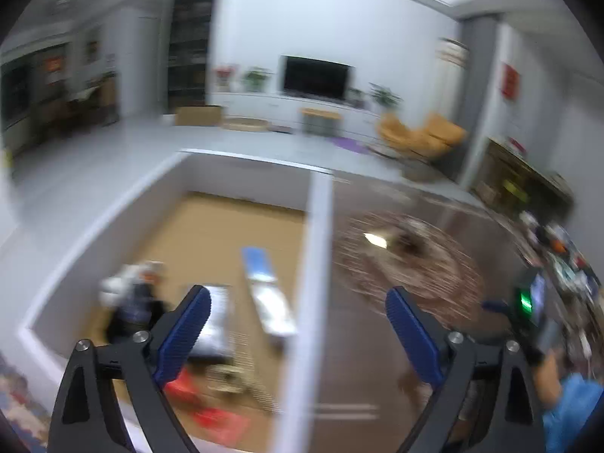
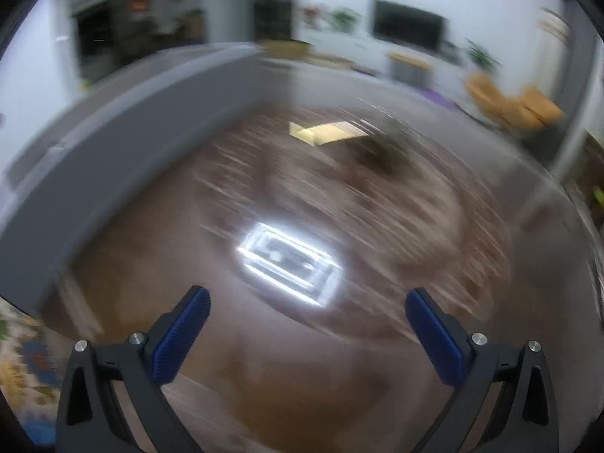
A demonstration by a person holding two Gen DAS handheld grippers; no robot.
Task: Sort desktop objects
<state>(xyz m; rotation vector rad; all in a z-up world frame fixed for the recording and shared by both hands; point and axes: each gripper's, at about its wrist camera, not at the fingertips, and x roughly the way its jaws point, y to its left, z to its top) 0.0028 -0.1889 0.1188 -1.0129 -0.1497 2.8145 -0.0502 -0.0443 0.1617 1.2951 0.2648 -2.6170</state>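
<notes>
box (image 1: 113,234) left of woven mat (image 1: 411,264) on worktop (image 1: 362,358) | remote (image 1: 264,290) inside box | yellow block (image 2: 328,132) on mat's far side

Glossy brown table (image 2: 264,377) mirrors a ceiling light; the grey box (image 1: 319,226) has a matt cardboard floor (image 1: 211,234).

My left gripper (image 1: 298,302) has black arms and blue ribbed pads (image 1: 185,336); my right gripper (image 2: 307,304) matches, with black arms and blue textured pads (image 2: 181,336). At lower left of the left wrist view, the box (image 1: 113,204) has grey walls, a white rim and a tan floor. Inside it lie a silver-and-blue flat item (image 1: 264,287) and something red (image 1: 211,411), too blurred to identify. The table (image 2: 264,377) is glossy dark brown. At centre right, a round mat (image 1: 411,268) shows brown with pale streaks. A yellow piece (image 2: 324,132) sits at upper centre of the right wrist view.
</notes>
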